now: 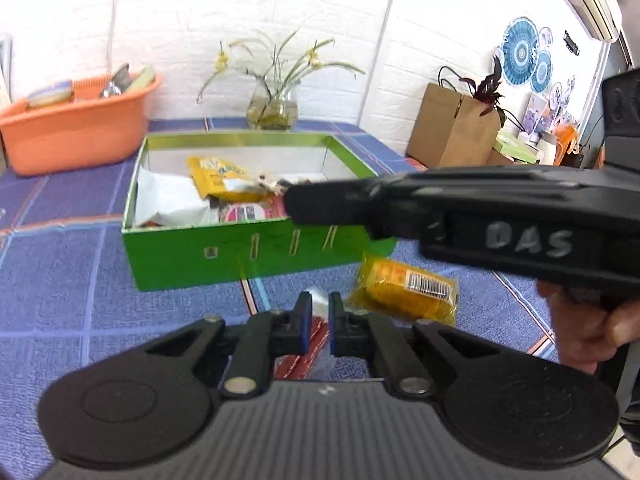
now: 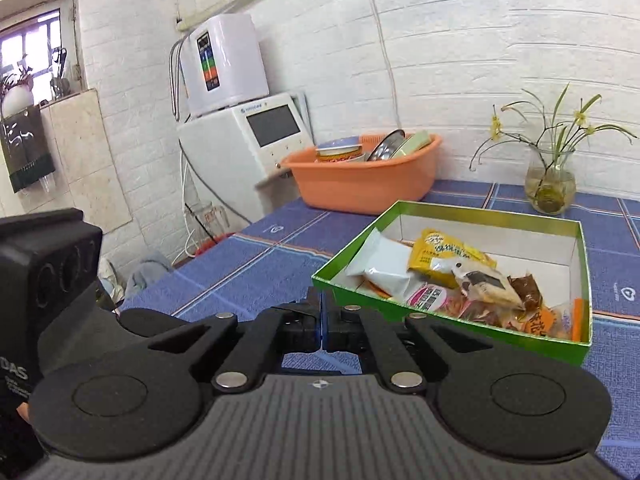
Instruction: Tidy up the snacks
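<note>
A green box (image 1: pixel 248 248) (image 2: pixel 452 322) stands open on the blue tablecloth and holds several snack packets, among them a white one (image 2: pixel 384 266) and a yellow one (image 2: pixel 444 258). My left gripper (image 1: pixel 319 308) hovers in front of the box, shut on a red snack packet with a clear end (image 1: pixel 318 326). Just right of its tips a yellow biscuit packet (image 1: pixel 404 288) lies on the cloth. My right gripper (image 1: pixel 296 204) (image 2: pixel 322 312) reaches in from the right over the box's front right corner, shut, with nothing between its fingers.
An orange basin (image 1: pixel 72 136) (image 2: pixel 360 184) with tins stands at the table's back left. A glass vase of flowers (image 1: pixel 272 112) (image 2: pixel 550 188) sits behind the box. A brown paper bag (image 1: pixel 452 132) is at the right, and white appliances (image 2: pixel 248 148) are beyond the table's left end.
</note>
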Demonstrator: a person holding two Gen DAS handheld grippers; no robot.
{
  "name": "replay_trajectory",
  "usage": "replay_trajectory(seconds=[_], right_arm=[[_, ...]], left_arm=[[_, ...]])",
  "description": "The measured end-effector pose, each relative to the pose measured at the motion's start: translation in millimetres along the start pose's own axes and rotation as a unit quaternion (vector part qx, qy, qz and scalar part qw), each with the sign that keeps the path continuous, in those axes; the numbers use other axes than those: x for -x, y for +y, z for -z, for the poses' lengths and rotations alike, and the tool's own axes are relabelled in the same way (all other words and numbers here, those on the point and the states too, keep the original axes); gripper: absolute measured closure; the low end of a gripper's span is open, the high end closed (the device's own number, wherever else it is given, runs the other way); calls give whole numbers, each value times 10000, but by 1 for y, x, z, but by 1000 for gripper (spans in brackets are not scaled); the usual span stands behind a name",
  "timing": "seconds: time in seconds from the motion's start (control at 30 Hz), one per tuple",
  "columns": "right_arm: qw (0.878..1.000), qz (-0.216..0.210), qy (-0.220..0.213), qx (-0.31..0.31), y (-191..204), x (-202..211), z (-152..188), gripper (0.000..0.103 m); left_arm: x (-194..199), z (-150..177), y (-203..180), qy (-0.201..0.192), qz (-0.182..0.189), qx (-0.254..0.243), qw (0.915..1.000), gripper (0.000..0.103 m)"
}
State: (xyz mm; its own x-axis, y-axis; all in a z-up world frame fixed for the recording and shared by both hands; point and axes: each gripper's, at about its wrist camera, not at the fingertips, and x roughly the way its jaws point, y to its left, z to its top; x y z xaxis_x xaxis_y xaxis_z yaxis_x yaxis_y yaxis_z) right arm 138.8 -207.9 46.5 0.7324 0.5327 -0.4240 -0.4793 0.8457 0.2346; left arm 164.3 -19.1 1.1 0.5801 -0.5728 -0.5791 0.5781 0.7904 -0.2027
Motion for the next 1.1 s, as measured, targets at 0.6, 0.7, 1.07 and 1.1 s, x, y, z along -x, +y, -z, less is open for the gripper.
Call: replay_trajectory(seconds=[0.6,0.7,1.07,1.1], right_arm=[[9836,381,1438,-1021,-69,-26,63,19],[9834,390,1522,-907,-71,-34,65,16],[9875,454,1409,-538,-61,-42,64,63],[9874,490,1390,-576,-62,-40,63,84]], left_arm=[[-10,41,32,735,-190,686,9948,33],[-16,43,43,585,-102,1174,9913,33],[-23,41,39,428,-305,942,9942,68],[-22,42,41,417,-338,932,9942,74]])
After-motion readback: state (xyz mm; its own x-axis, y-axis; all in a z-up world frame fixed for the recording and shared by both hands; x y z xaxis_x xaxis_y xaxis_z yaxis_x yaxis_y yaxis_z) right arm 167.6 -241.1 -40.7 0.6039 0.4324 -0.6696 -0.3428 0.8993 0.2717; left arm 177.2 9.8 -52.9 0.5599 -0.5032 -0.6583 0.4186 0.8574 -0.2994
